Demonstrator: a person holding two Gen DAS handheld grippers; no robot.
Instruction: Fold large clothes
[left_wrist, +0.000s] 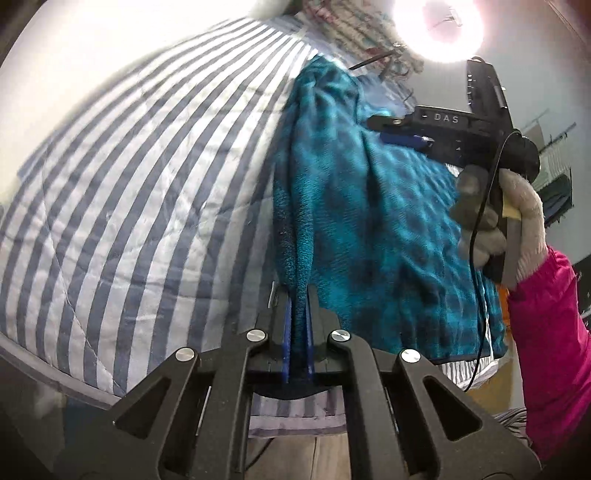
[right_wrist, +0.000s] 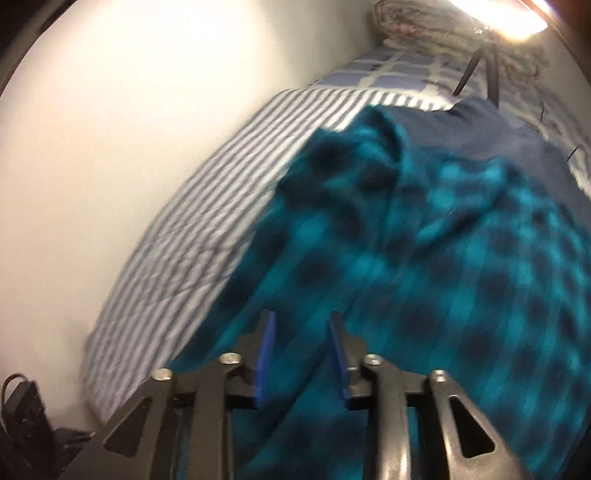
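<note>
The fleece, a teal garment checked in black, is lying on the bed, draped over the striped quilt with its near hem hanging toward the bed's edge. The left tool is pinching a folded edge of the fleece, its blue pads closed almost together on the cloth. The right tool is hanging over the fleece with its pads standing apart and nothing between them; in the left view it is showing beyond the garment, held in a gloved hand with a pink sleeve behind it.

Judging from this, the fold is only partly made, one edge gathered and the other side loose.

The risks from here:
- The left tool is gripping a thick, doubled edge. If it pulls across the quilt alone, the fleece could slip out of the pads or drag unevenly, skewing the fold.
- The right tool is holding nothing, so the far side may bunch or trail as the left side moves.
- The plush cloth is clinging to the quilt, so a pull could drag the quilt along with it.
- The right view is blurred, so a grab now might catch a single layer or miss the edge.
- The cable hanging from the right tool could snag in the fleece.
</note>
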